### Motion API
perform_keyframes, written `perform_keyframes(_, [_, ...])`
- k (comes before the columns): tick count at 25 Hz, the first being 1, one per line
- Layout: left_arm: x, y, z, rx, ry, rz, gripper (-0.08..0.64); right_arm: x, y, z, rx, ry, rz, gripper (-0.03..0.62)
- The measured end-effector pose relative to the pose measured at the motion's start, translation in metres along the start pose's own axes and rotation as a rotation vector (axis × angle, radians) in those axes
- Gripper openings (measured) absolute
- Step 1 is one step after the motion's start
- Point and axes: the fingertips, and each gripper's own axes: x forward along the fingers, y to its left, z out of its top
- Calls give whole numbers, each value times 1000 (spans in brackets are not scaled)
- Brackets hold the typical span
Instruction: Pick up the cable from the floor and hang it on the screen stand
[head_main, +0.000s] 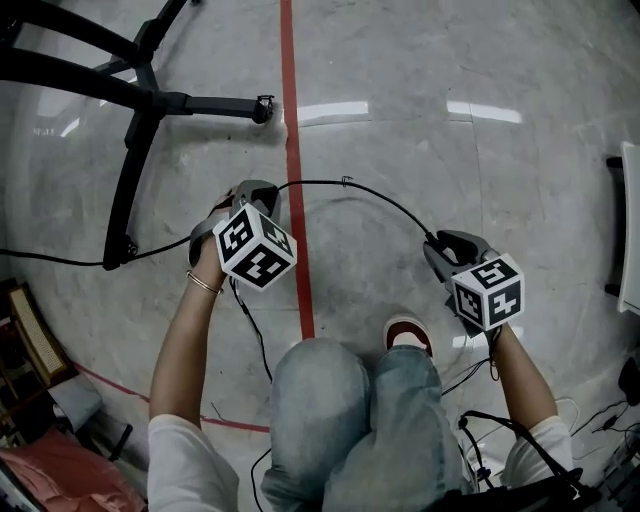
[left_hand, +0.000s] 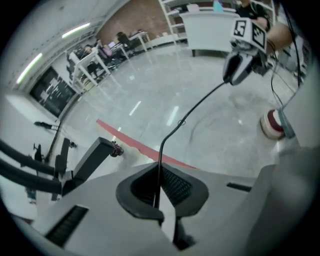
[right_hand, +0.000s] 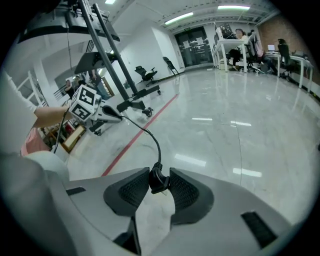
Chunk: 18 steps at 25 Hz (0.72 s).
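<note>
A thin black cable arcs over the floor between my two grippers. My left gripper is shut on the thin cord, which runs straight out from between its pads. From there the cable trails left across the floor. My right gripper is shut on the cable's black plug, pinched between both pads. The black screen stand spreads its legs at the top left of the head view, beyond the left gripper. It also rises at the left of the right gripper view.
A red tape line runs up the grey floor between the grippers. The person's jeans-clad knees and a shoe are below. Loose cables lie at the bottom right. A white panel stands at the right edge.
</note>
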Motion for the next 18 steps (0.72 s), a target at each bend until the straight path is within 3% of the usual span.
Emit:
perform_keyframes(7, [-56, 0, 20, -490, -188, -82, 8, -8, 43, 55, 136, -178, 56, 135])
perform_keyframes(10, [-88, 6, 30, -652, -308, -75, 8, -16, 68, 88, 170, -271, 102, 133])
perform_keyframes(14, [-138, 26, 38, -766, -437, 32, 8, -34, 96, 136, 148, -376, 156, 132])
perform_keyframes(18, [-206, 44, 46, -836, -492, 131, 8, -70, 130, 178, 116, -395, 190, 130])
